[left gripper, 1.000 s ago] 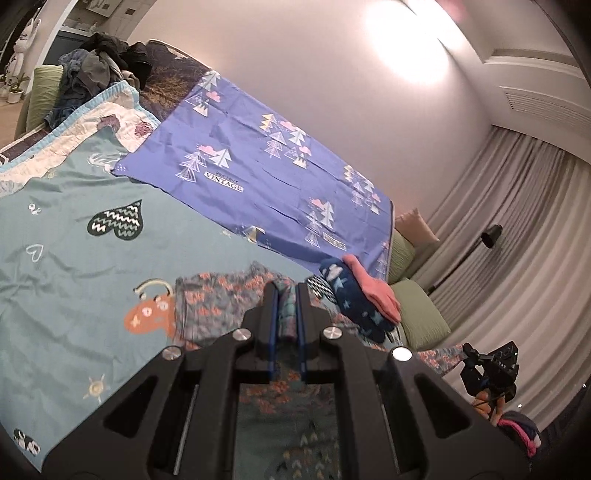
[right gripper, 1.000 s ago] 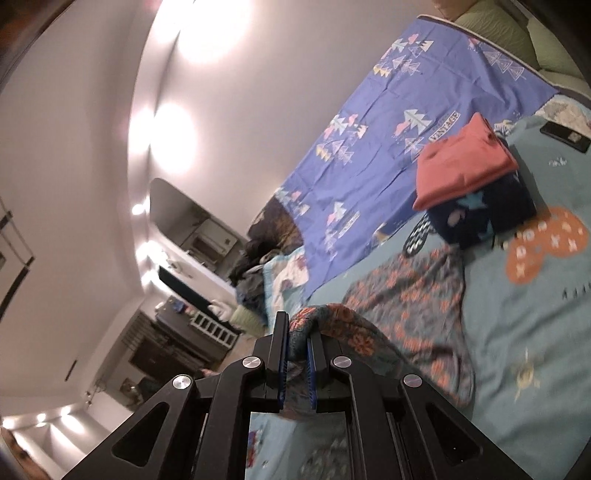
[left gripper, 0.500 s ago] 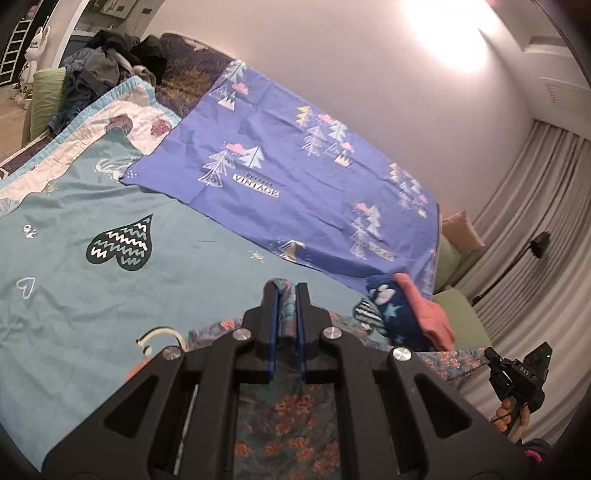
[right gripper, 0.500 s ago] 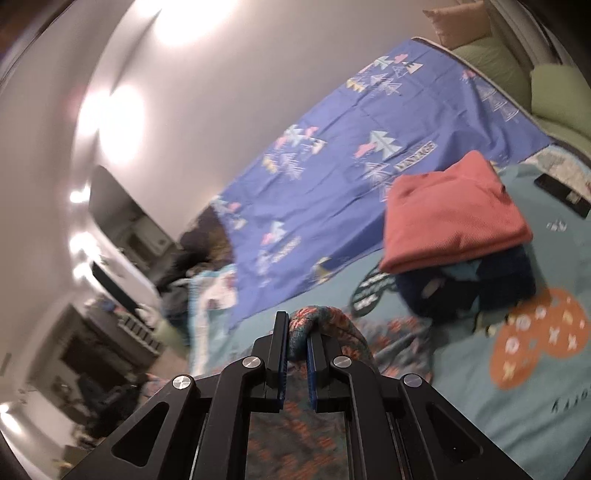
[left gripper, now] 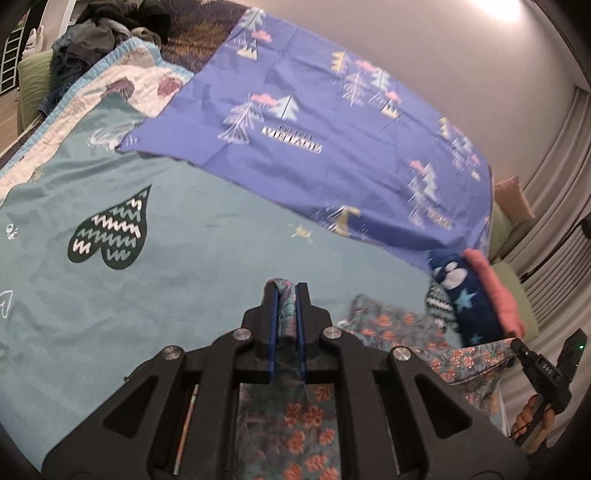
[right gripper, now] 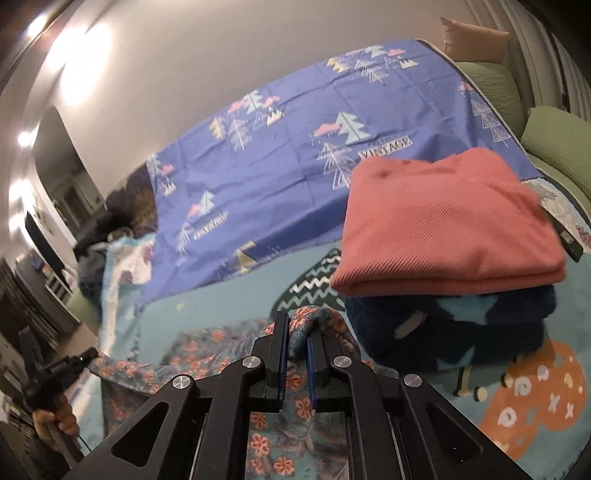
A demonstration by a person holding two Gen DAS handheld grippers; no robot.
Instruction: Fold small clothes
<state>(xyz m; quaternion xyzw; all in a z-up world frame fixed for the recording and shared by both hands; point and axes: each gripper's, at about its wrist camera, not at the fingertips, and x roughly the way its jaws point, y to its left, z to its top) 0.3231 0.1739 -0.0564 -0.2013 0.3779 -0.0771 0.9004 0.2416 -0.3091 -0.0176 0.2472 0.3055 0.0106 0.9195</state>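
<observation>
Holding the floral garment (left gripper: pixel 288 417) by two points, you have both tongs clenched on bunched cloth: the left gripper (left gripper: pixel 287 314) pinches a gathered edge between its blue pads, and the right gripper (right gripper: pixel 295 343) does the same with a thicker fold. The garment hangs between the two and spreads over the teal bedsheet (left gripper: pixel 184 266); in the left wrist view its loose part runs off toward 3 o'clock, where the right gripper holds its other end, and in the right wrist view it trails toward 8 o'clock to the left gripper.

As for progress, some work looks finished. A folded pink garment (right gripper: pixel 443 221) sits squarely on a folded navy fleece with stars (right gripper: pixel 461 328), a neat stack at about 2 o'clock from your right gripper and just beside the floral cloth. The piece in hand is not yet folded: it lies crumpled and partly lifted, with no clean crease visible.

What remains, I judge, is to lay the held edge over the rest, flatten it and add it to the stack. A heap of dark clothes (left gripper: pixel 110 29) at 11 o'clock in the left wrist view, well apart at the far end of the bed, may be waiting too; I cannot tell if it belongs to the job.
</observation>
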